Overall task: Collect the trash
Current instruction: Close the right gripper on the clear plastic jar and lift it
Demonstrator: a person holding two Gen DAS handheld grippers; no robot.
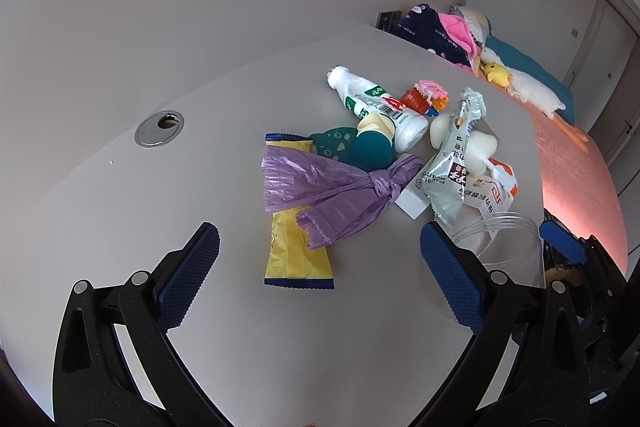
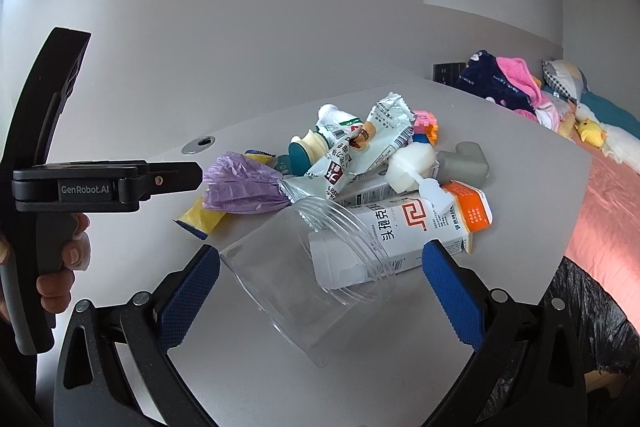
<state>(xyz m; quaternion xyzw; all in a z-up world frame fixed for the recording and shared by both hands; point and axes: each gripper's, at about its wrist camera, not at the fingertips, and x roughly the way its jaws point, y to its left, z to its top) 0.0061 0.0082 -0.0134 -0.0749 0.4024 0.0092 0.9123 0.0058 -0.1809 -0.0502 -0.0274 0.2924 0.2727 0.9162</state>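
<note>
A pile of trash lies on the grey table (image 1: 120, 211). In it are a knotted purple plastic bag (image 1: 328, 187), a yellow wrapper (image 1: 298, 259), a white bottle (image 1: 376, 105), a grey-green snack wrapper (image 1: 452, 163) and a white carton (image 2: 420, 227). My left gripper (image 1: 320, 259) is open just above the near end of the yellow wrapper and holds nothing. My right gripper (image 2: 320, 275) is open, and a clear plastic jar (image 2: 304, 283) lies on its side between the fingers, untouched. In the right wrist view, a hand (image 2: 64, 259) holds the left gripper (image 2: 200, 175) beside the purple bag (image 2: 240, 187).
A black trash bag (image 2: 592, 307) hangs open off the table's right edge. A round cable grommet (image 1: 159, 127) sits in the table at the left. A teal toy (image 1: 356, 147) and coloured blocks (image 1: 550, 93) lie in the pile. Behind is a bed with a pink cover (image 1: 576, 179) and plush toys.
</note>
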